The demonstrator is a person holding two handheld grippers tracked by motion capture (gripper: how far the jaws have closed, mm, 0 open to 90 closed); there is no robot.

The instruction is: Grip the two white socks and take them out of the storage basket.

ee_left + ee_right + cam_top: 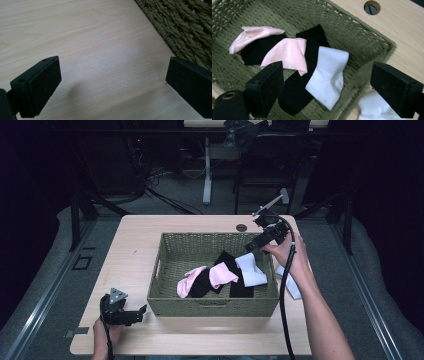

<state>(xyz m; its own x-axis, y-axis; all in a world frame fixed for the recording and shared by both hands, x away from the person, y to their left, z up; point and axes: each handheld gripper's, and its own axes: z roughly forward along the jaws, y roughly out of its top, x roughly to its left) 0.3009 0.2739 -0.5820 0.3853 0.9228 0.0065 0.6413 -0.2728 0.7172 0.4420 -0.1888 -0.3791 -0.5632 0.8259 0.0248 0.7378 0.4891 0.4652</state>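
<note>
Six socks counted, taking the green woven basket [170,270] as landmark. Five lie inside it: two pink socks, one [252,35] toward its left end and one [287,53] at mid-floor; two black socks, one [258,51] between the pinks, one [309,50] running long under the white; one white sock [327,75] nearest its right wall. A second white sock [291,282] lies outside on the surface [135,235], just beside the right wall. Right tongs [254,245] hang above the basket's right rear corner, jaws wide, nothing between them. Left tongs [141,313] sit on the surface near the basket's front left corner, jaws wide, holding nothing.
</note>
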